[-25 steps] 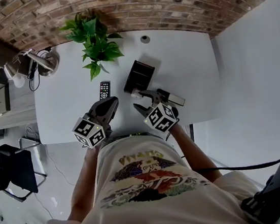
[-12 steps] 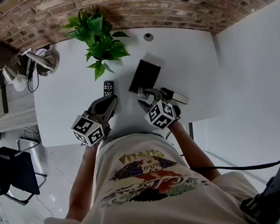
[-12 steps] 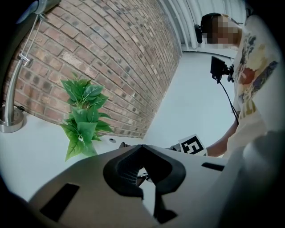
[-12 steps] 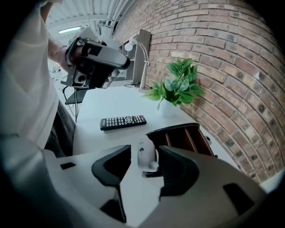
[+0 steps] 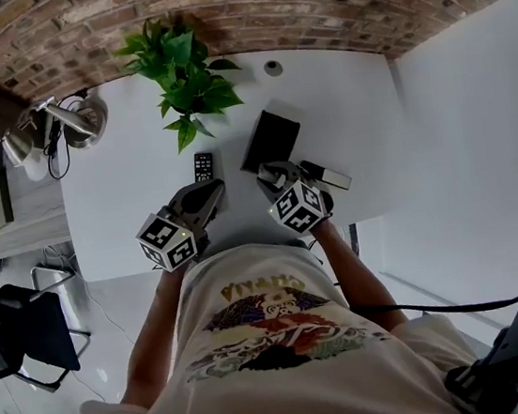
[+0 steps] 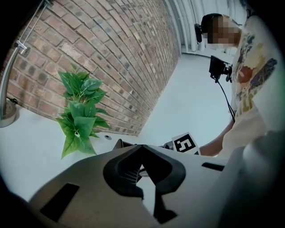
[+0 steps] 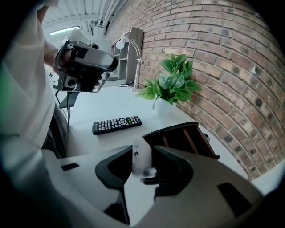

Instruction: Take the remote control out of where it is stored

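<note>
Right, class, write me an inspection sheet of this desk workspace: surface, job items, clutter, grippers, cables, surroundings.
Surface: white table, set against the wall.
Job's things: dark compartmented box; black remote flat on the table, left of the box in the head view; slim white remote between the right jaws.
Clutter: potted plant; desk lamp; black-and-white device; small round disc.
Grippers: right gripper shut on the white remote, its jaws having just been closing; left gripper shut, empty.
Cables: thin cable by the lamp; black cable over the floor.
Surroundings: brick wall; black chair.
</note>
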`<control>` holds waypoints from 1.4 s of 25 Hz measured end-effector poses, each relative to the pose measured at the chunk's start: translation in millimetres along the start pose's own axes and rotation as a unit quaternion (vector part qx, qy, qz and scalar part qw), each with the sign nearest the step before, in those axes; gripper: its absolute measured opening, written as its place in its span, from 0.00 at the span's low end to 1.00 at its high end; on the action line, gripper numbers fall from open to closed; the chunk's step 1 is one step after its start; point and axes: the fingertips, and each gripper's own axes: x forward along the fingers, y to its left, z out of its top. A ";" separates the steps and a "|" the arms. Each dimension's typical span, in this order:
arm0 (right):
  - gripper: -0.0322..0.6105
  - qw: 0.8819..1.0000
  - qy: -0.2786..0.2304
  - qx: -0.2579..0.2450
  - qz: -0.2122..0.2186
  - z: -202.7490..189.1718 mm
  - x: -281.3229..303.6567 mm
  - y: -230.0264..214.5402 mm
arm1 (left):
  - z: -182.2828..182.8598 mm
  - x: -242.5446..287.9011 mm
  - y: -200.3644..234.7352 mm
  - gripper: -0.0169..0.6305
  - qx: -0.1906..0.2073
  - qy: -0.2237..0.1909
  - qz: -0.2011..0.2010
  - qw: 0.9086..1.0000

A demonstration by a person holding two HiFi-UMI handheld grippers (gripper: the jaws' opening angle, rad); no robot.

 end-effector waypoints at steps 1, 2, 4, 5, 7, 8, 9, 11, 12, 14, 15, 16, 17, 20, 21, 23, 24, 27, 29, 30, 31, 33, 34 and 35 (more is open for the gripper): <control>0.25 1.000 0.001 0.002 -0.002 0.2 0.0 -1.0 | 0.4 0.0 1.8 0.02 0.000 0.000 -0.001 1.000; 0.25 1.000 0.002 0.004 -0.004 0.2 -0.1 -2.0 | 1.1 0.1 3.6 0.02 0.000 0.000 -0.002 1.000; 0.24 1.000 0.002 0.010 -0.009 -0.4 -0.8 -3.9 | 3.0 0.2 6.7 0.02 -0.001 -0.002 -0.003 1.000; 0.24 1.000 0.001 0.012 -0.012 -0.5 -1.3 -4.8 | 4.1 0.4 7.6 0.02 -0.002 -0.004 -0.003 1.000; 0.23 1.000 0.002 0.010 -0.017 -0.7 -2.5 -6.2 | 5.8 1.0 8.2 0.02 -0.002 -0.005 -0.005 1.000; 0.23 1.000 0.002 0.008 -0.019 -1.0 -3.0 -6.6 | 5.8 1.0 7.9 0.02 -0.004 -0.006 -0.005 1.000; 0.23 1.000 0.003 0.008 -0.020 -1.2 -3.5 -6.8 | 5.3 0.8 7.2 0.02 -0.005 -0.005 -0.006 1.000; 0.23 1.000 0.004 0.008 -0.022 -1.5 -4.8 -7.5 | 3.8 0.4 5.4 0.02 -0.007 -0.004 -0.007 1.000; 0.22 1.000 0.005 0.007 -0.023 -1.4 -5.4 -8.0 | 3.2 0.4 4.5 0.02 -0.007 -0.003 -0.008 1.000; 0.22 1.000 0.007 0.005 -0.025 -1.4 -5.9 -8.4 | 2.4 0.3 2.7 0.02 -0.007 -0.002 -0.009 1.000; 0.22 1.000 0.008 0.004 -0.026 -1.6 -6.0 -8.6 | 2.1 0.4 2.0 0.02 -0.008 -0.001 -0.009 1.000; 0.22 1.000 0.010 0.003 -0.027 -1.8 -6.2 -8.9 | 1.8 0.6 1.4 0.02 -0.008 -0.001 -0.010 1.000; 0.22 1.000 0.011 0.003 -0.028 -1.8 -6.4 -9.1 | 1.8 0.7 0.6 0.02 -0.009 -0.001 -0.011 1.000; 0.22 0.999 0.004 0.001 -0.033 1.8 -9.6 -10.1 | 2.8 0.3 -1.3 0.02 -0.008 -0.003 -0.011 1.000; 0.22 0.999 -0.001 0.002 -0.035 4.5 -11.4 -10.6 | 3.1 0.2 -1.6 0.02 -0.008 -0.004 -0.011 1.000; 0.21 0.999 -0.009 0.007 -0.036 10.1 -13.5 -10.7 | 3.2 -0.3 -1.3 0.02 -0.007 -0.004 -0.010 1.000; 0.21 0.999 -0.010 0.008 -0.036 11.4 -13.6 -10.4 | 2.9 -0.4 -1.3 0.02 -0.007 -0.004 -0.010 1.000; 0.21 0.999 -0.008 0.007 -0.035 11.5 -14.6 -9.8 | 3.3 0.1 -3.2 0.02 -0.006 -0.004 -0.012 1.000; 0.21 0.999 -0.009 0.009 -0.035 11.8 -16.5 -9.5 | 4.2 0.0 -4.2 0.02 -0.005 -0.005 -0.013 1.000; 0.21 0.999 -0.009 0.011 -0.036 11.9 -17.4 -9.6 | 4.3 0.0 -4.6 0.02 -0.004 -0.006 -0.013 1.000; 0.21 0.999 -0.010 0.012 -0.036 12.1 -18.3 -9.6 | 4.4 0.0 -4.9 0.02 -0.003 -0.006 -0.013 1.000; 0.21 0.999 -0.012 0.013 -0.037 12.9 -19.5 -9.7 | 4.6 0.1 -5.6 0.02 -0.001 -0.007 -0.013 1.000; 0.21 0.999 -0.012 0.014 -0.037 13.3 -20.2 -9.5 | 4.8 0.0 -5.9 0.02 -0.001 -0.008 -0.013 1.000; 0.21 0.999 -0.011 0.016 -0.036 13.7 -21.2 -9.3 | 5.0 -0.1 -6.5 0.02 -0.001 -0.009 -0.014 1.000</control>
